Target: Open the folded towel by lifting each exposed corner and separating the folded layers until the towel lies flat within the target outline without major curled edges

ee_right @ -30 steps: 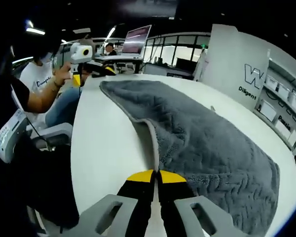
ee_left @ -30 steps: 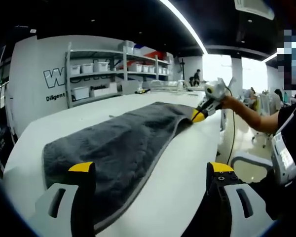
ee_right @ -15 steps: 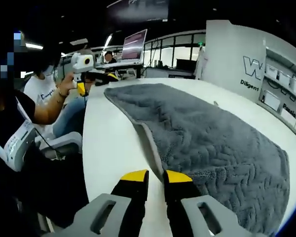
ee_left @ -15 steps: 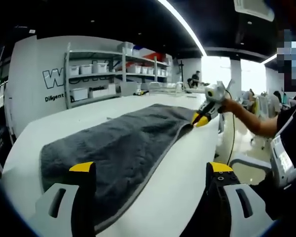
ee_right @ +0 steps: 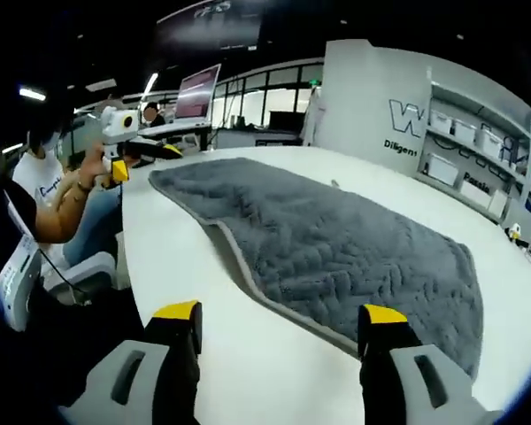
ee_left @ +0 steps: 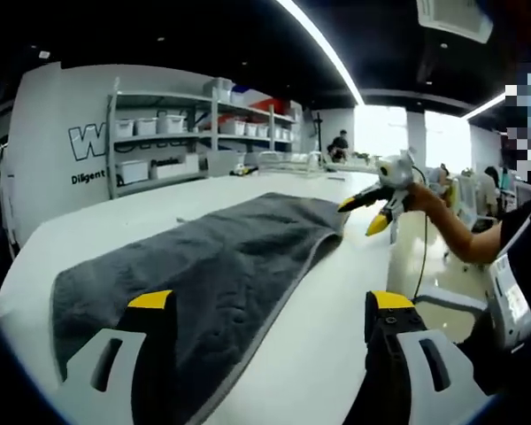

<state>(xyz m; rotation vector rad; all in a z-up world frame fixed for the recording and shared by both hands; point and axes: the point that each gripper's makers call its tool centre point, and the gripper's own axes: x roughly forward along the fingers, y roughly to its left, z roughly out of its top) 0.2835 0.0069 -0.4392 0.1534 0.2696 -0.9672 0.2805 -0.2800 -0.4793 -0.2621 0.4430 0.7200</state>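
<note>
Open office with storage shelves along the back wall and a long white worktop under strip lights. We see the grey towel spread out along the worktop, running close to its near long edge, looking mostly flat; no target outline that we can make out. Left tongs wide apart, nothing held, hovering over one end of the towel. Right tongs also wide apart and empty, above the towel's long hem at the other end. Risk from here, as we judge it: that hem bows inward, so a regrip that drags it could ruck the cloth or curl the edge, or pull the towel over the worktop's edge.
</note>
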